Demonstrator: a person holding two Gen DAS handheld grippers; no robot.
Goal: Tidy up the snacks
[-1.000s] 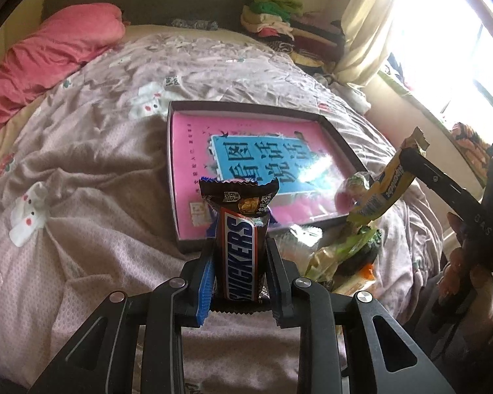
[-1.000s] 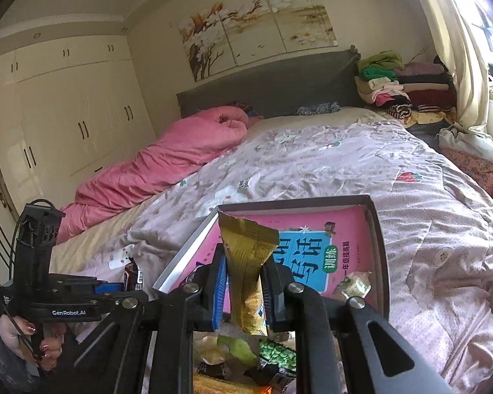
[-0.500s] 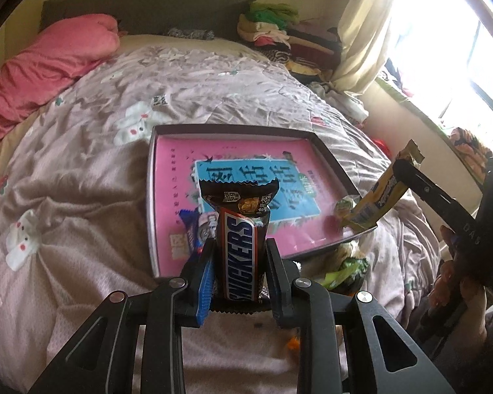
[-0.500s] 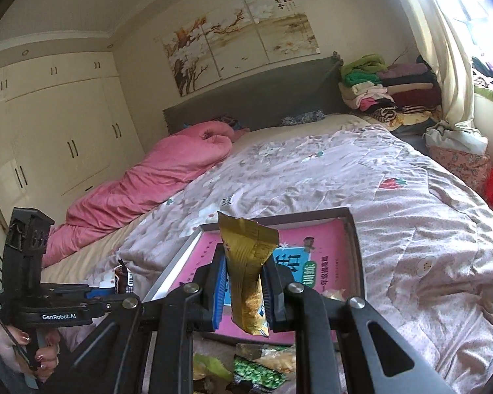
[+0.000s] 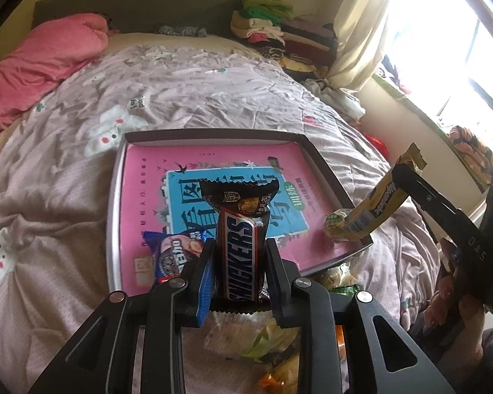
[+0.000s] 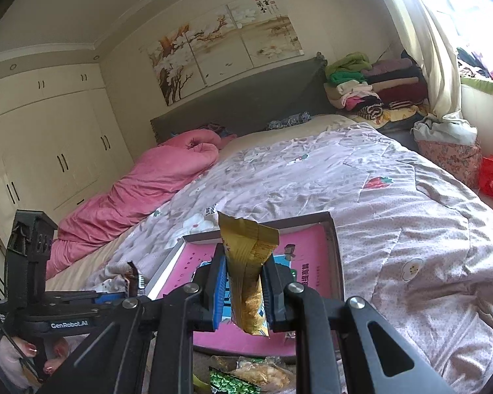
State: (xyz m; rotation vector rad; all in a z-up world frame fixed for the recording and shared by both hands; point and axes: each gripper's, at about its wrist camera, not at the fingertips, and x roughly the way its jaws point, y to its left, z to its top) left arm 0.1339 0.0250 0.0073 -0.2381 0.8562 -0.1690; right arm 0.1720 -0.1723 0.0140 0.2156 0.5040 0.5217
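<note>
Left wrist view first. Has come in closer over the dark-rimmed tray (image 5: 115, 216) than a second ago, so sees it bigger now. Finds a blue Oreo pack (image 5: 172, 256) lying in the tray's near left part, on top of the pink book (image 5: 141, 177); saw only a blue tip of it before.

Squeezes the Snickers bar (image 5: 241, 252) tight in the left gripper (image 5: 241, 246), just as before, jaws narrow and pressed on both sides. Holds it upright, brown with big white letters, crimped end on top. Keeps it above the tray's near edge, just right of the Oreo pack, no longer out in front of the tray.

Below that, sees loose snacks (image 5: 263, 338) piled on the bedspread (image 5: 49, 229), just in front of the tray.

Further right, finds a small green and yellow wrapped snack (image 5: 333, 226) in the tray's near right corner. Pinches a long yellow packet (image 5: 374, 211) in the right gripper (image 5: 399, 172), jaws narrow and shut on it too. Has brought it lower than before. Tilts it down now, bottom end at that corner, right beside the small snack; cannot tell if touching. Shows a hand (image 5: 443, 295) gripping the handle at the far right.

From the right wrist, sees the yellow packet standing up between the jaws, shiny gold, torn-looking top, over the tray's near side.
</note>
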